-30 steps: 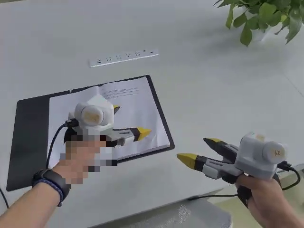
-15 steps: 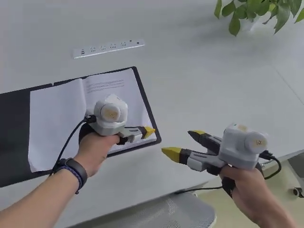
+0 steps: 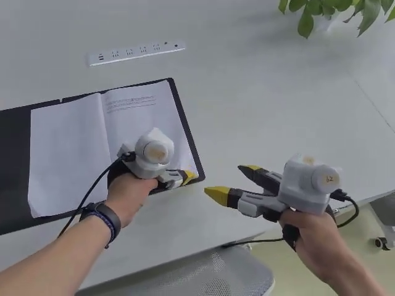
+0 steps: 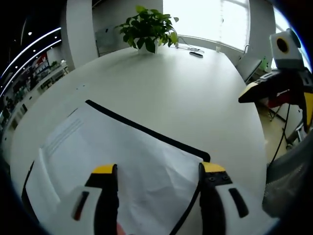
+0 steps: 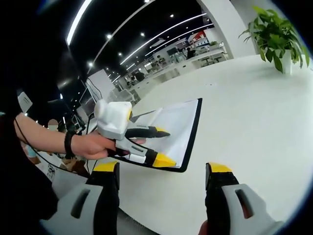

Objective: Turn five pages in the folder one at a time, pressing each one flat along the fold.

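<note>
Open folder (image 3: 13, 160) holds white pages (image 3: 68, 148); left gripper (image 4: 159, 169) wide over its near corner, right gripper (image 3: 232, 180) wide alongside; power strip (image 3: 136, 51) beyond.

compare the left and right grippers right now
The left gripper sits low over the folder's near right corner, above its white page; the right gripper is off the folder, over bare table. In the head view the left points right, the right points left. Both are open, holding nothing.

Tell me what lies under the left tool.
Under the open left tool: the white paper page and the black folder cover's corner, on the white table. What the hand hides cannot be seen.
</note>
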`<state>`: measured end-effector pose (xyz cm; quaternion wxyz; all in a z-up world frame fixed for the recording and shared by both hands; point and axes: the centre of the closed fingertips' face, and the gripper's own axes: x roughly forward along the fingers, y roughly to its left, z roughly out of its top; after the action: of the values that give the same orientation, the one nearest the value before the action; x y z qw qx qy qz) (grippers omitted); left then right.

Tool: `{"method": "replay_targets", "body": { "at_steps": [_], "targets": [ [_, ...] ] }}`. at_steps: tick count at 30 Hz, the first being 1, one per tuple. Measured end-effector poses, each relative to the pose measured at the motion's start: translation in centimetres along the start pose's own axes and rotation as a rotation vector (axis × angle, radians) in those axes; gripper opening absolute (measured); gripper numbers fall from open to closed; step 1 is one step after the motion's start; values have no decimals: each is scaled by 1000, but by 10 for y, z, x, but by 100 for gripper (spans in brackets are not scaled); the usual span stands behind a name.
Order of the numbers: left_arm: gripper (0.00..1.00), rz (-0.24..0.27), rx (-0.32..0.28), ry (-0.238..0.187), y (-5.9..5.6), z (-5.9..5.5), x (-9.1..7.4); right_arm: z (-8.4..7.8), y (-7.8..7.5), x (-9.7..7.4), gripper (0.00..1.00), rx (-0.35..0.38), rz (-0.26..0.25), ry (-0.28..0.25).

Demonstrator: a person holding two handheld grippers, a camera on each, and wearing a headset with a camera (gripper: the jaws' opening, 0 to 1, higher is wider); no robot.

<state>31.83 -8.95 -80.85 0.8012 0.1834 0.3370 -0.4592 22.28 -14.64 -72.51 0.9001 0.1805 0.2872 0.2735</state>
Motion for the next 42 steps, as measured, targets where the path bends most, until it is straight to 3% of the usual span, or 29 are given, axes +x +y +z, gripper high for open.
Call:
{"method": "replay_targets", "body": {
  "at_steps": [9, 16, 23, 30, 36, 42],
  "targets": [
    [59, -1, -18, -14, 6, 0, -1, 5, 0, 16, 68, 11, 24, 0],
    [51, 14, -58, -36, 14, 0, -3, 18, -5, 37, 64, 48, 52, -24],
    [51, 14, -55, -38, 12, -1, -2, 32, -11, 65, 60, 97, 76, -42],
    [51, 9, -53, -37, 12, -1, -3, 41, -11, 88, 56, 99, 105, -17],
    [51, 9, -54, -35, 12, -1, -3, 42, -13, 103, 53, 110, 116, -4],
    [51, 9, -55, -36, 12, -1, -3, 39, -17, 112, 49, 165, 128, -2]
  ]
}}
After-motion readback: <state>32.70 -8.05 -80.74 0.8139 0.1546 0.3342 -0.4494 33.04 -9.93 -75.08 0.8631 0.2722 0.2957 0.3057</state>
